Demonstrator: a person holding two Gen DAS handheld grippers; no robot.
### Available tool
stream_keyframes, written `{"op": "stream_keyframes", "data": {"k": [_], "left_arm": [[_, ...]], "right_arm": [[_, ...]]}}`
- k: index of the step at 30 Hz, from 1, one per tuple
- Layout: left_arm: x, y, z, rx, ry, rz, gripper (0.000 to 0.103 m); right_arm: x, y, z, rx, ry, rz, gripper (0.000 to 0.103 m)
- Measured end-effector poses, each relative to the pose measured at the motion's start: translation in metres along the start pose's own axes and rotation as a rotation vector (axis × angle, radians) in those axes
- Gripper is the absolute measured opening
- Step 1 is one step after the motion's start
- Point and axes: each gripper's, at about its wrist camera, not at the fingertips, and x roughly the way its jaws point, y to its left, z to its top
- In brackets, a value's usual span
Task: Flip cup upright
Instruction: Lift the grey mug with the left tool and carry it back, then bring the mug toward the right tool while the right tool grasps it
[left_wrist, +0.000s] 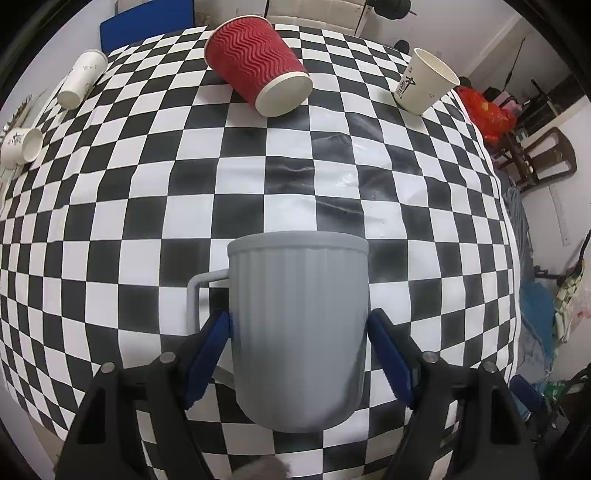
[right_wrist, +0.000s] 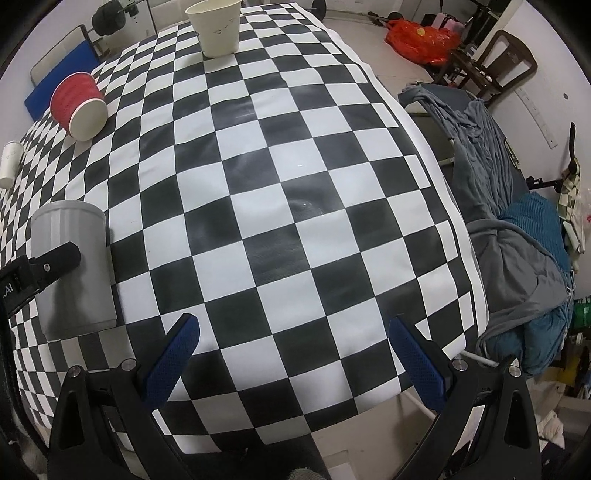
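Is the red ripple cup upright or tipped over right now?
Tipped over. The red ripple cup lies on its side on the checkered cloth, white open mouth facing the left-wrist camera.

Left gripper (left_wrist: 299, 325) clamped around something, right gripper (right_wrist: 293, 354) spread wide

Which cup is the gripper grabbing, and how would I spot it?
On the checkered tablecloth, look at the near edge, between the left gripper fingers. The grey cup sits there, ribbed, with a thin handle on one side. The other cups are red or white paper, farther back; only this one is grey.
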Motion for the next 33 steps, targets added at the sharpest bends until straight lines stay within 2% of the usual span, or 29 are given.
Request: {"op": "stream_keyframes", "data": {"k": [6,15,22,25,33], "left_arm": [[-0.005,0.001,0.001,-0.002,-0.011,-0.006,0.085],[-0.017,-0.004,0.004,-0.018,-0.034,-0.020,0.087],[-0.054,0.000,0.002,-0.024,-0.089,-0.032,0.088],[-0.079,0.012,-0.001,-0.027,-0.132,0.001,0.088],[-0.120,0.075,-0.012,-0.034,-0.174,0.199,0.092]], "right_arm": [[-0.004,-0.005,0.001,0.020,-0.005,0.005,0.103],[-0.011,-0.011,0.006,0.038,-0.014,0.028,0.103],[-0.025,-0.003,0.007,0.017,-0.004,0.088,0.103],[-0.037,0.009,0.005,-0.009,0.000,0.129,0.103],[-0.076,0.073,0.002,-0.074,0.019,0.238,0.103]]}}
